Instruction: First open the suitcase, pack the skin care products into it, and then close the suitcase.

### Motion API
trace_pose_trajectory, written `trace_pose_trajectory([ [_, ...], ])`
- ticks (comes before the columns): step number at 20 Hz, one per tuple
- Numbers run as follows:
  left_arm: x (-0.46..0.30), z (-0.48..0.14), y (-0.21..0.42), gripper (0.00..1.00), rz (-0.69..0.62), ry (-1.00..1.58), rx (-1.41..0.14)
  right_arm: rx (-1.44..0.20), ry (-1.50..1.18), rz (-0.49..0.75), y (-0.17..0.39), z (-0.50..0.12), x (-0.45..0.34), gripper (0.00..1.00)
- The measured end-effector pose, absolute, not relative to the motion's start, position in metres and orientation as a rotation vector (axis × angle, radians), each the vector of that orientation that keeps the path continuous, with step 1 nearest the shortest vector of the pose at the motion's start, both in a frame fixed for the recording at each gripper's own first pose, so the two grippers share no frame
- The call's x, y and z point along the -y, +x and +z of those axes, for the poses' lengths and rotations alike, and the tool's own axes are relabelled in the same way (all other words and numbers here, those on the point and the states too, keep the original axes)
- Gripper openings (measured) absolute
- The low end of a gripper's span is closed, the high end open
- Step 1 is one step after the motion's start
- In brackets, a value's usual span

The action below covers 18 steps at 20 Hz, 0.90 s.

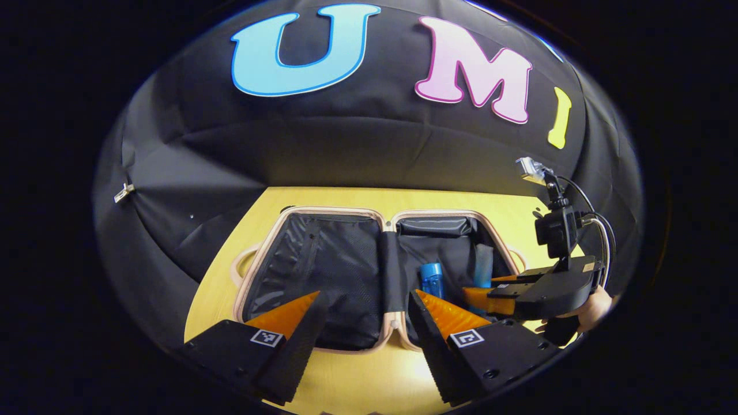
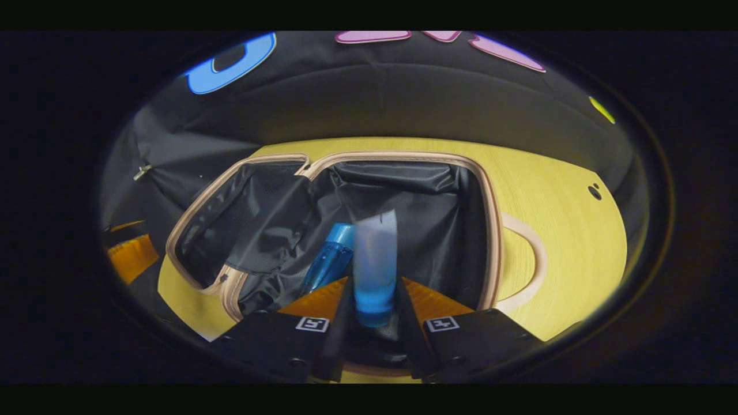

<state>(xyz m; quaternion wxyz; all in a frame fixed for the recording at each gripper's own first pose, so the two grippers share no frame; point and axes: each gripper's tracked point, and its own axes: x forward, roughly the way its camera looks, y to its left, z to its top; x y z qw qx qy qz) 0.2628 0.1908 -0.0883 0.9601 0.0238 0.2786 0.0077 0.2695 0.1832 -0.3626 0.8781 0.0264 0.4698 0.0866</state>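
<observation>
**Tube held over the open suitcase, one bottle already packed**

The suitcase (image 2: 490, 230) was laid flat and fully open on the yellow table (image 2: 565, 230), both black-lined halves facing up, so that products could be lowered in from above. The right gripper (image 2: 373, 300) was clamped on a translucent tube with a blue cap end (image 2: 375, 259), both fingers pressing its lower part; the tube was held upright over the right-hand half, seemingly to be set down beside a blue bottle (image 2: 330, 262) that was already lying in that half. The left gripper (image 1: 362, 314) was held with its fingers apart and nothing between them, just in front of the near rim of the suitcase, probably kept ready for the closing of the lid.

The grip on the tube was made plain by the right gripper view, where both fingers were seen against it. In the left gripper view the right gripper (image 1: 481, 291) was seen from the side above the right half, with the hand (image 1: 594, 311) behind it, and the blue bottle (image 1: 431, 279) was seen near the central hinge strip (image 1: 392, 271).
</observation>
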Motion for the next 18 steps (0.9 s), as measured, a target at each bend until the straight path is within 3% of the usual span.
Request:
trace_pose_trajectory([
  [3,-0.206,-0.089,0.258,0.89,0.048,0.023,-0.552,-0.980,0.060,0.146,0.271,-0.362,-0.180,0.47],
  [4,-0.213,-0.085,0.258,0.90,0.065,0.016,-0.527,-0.967,0.062,0.153,0.272,-0.357,-0.182,0.42],
  [7,-0.246,-0.067,0.262,0.89,0.111,-0.001,-0.448,-0.876,0.027,0.169,0.278,-0.334,-0.180,0.61],
  [8,-0.258,-0.061,0.264,0.89,0.124,-0.011,-0.432,-0.855,0.024,0.176,0.278,-0.325,-0.180,0.77],
  [11,-0.314,-0.035,0.273,0.96,0.226,-0.083,-0.334,-0.798,0.008,0.207,0.272,-0.302,-0.174,0.79],
  [12,-0.333,-0.033,0.278,0.99,0.248,-0.113,-0.324,-0.780,0.003,0.218,0.270,-0.294,-0.173,0.84],
  [13,-0.350,-0.034,0.280,0.99,0.269,-0.142,-0.326,-0.764,-0.001,0.227,0.268,-0.287,-0.171,0.82],
  [14,-0.368,-0.041,0.285,0.97,0.288,-0.174,-0.351,-0.747,0.005,0.236,0.264,-0.278,-0.169,0.95],
  [15,-0.383,-0.051,0.287,0.96,0.310,-0.214,-0.377,-0.720,0.021,0.234,0.262,-0.269,-0.167,0.87],
  [16,-0.401,-0.057,0.290,0.96,0.342,-0.246,-0.378,-0.686,0.040,0.224,0.259,-0.259,-0.164,0.96],
  [18,-0.429,-0.072,0.307,0.96,0.354,-0.328,-0.365,-0.631,0.071,0.214,0.245,-0.242,-0.159,0.97],
])
